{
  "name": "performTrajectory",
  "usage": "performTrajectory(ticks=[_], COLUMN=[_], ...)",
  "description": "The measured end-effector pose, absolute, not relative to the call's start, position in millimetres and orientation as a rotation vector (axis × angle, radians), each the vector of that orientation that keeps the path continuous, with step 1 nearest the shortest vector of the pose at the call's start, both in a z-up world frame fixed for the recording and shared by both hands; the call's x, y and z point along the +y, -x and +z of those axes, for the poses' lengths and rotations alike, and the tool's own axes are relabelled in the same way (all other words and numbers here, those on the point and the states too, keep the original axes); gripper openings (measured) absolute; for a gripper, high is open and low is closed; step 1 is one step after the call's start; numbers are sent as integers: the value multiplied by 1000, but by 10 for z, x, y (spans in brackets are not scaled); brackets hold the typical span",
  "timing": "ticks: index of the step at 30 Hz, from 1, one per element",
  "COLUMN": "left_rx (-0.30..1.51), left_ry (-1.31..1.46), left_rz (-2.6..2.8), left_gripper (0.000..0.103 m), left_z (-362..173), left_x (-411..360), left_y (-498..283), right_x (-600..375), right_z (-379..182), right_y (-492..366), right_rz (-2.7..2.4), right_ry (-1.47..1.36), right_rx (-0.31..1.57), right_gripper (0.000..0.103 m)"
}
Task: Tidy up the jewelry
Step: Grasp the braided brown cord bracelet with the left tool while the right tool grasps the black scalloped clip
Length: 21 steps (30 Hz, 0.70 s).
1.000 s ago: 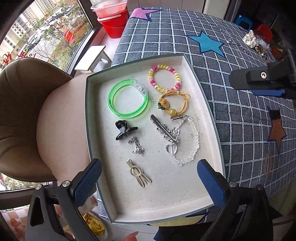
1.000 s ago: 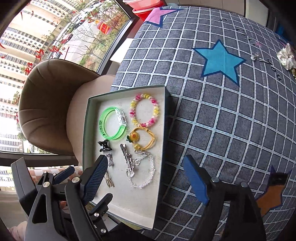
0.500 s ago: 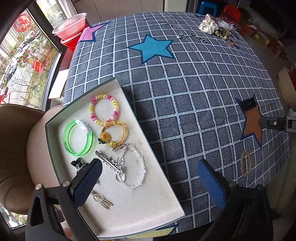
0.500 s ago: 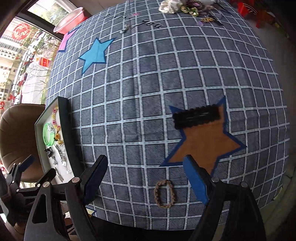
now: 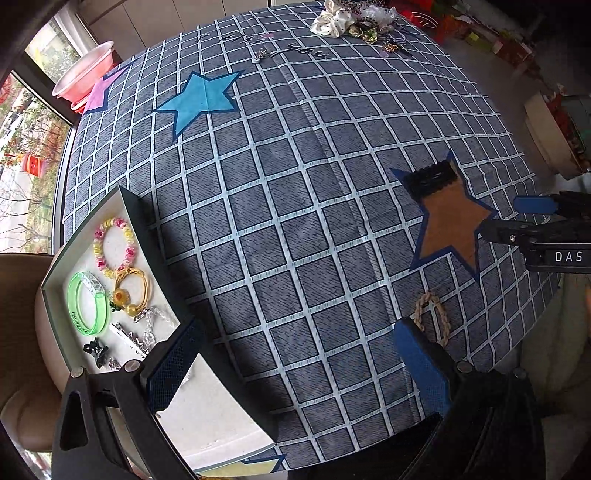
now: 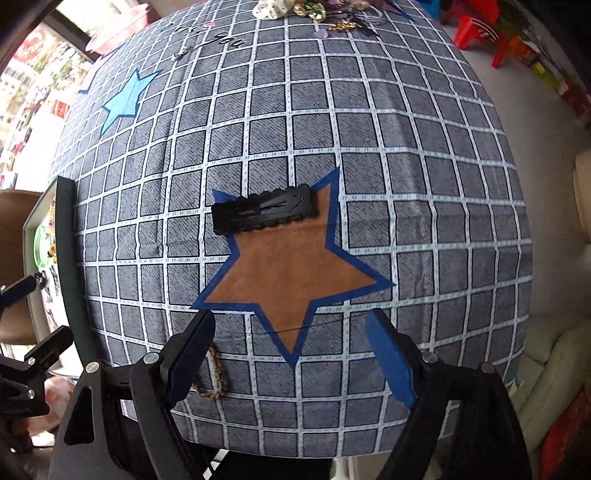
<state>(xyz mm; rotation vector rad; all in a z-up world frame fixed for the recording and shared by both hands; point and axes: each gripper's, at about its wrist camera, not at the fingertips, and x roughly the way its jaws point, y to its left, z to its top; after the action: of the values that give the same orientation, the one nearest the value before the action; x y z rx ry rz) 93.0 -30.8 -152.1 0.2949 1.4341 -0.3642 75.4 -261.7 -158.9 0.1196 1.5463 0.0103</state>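
A white tray (image 5: pixel 207 402) at the table's near left holds a green bangle (image 5: pixel 86 308), a beaded bracelet (image 5: pixel 112 245), a yellow hair tie (image 5: pixel 131 293) and several clips. A black hair clip (image 6: pixel 264 212) lies on the brown star (image 6: pixel 288 273); it also shows in the left wrist view (image 5: pixel 430 181). A braided brown ring (image 5: pixel 432 319) lies near the front edge, partly hidden by my right gripper's left finger (image 6: pixel 216 373). My left gripper (image 5: pixel 295 363) is open and empty above the cloth beside the tray. My right gripper (image 6: pixel 290 354) is open and empty, just short of the brown star.
The checked cloth (image 5: pixel 295 192) has a blue star (image 5: pixel 201 99). A pile of scrunchies and jewelry (image 5: pixel 351 26) lies at the far edge. A small silver piece (image 5: pixel 262 54) lies near it. A pink basin (image 5: pixel 83 77) and a brown chair (image 5: pixel 16 332) stand at the left.
Both grippers have swung right, away from the tray. The brown star and black clip are now closer and centred in the right wrist view. Both stay open.
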Motion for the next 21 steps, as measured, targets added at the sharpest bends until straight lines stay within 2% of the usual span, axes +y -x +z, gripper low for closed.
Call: performTrajectory(ticks=[7,17,18,19,21], left_rx=[1491,1555,1556,1563,1576], left_ry=[-190,-33,-21,-10,19], left_rz=[-206,-20,-7,9,38], left_gripper=[103,103,102,95,95], left_z=[-1671,-1977,-2006,-2038,-2110], left_x=[-646,-1006,-1017,-1019,-1014], left_y=[-801,-446,-420,-401,-364], right_x=[-2492,-2344,-2322,-2300,-2237], right_z=[-1674,-1948,-1970,-1992,-2041], right_y=[-1112,-1397,-1420,-1443,-1479], right_rz=[314,590,609,626,657], right_ry=[175,451,467,482,521], right_rx=[1511,1492,1489,1487,1479], right_gripper=[86,86,86,86,86])
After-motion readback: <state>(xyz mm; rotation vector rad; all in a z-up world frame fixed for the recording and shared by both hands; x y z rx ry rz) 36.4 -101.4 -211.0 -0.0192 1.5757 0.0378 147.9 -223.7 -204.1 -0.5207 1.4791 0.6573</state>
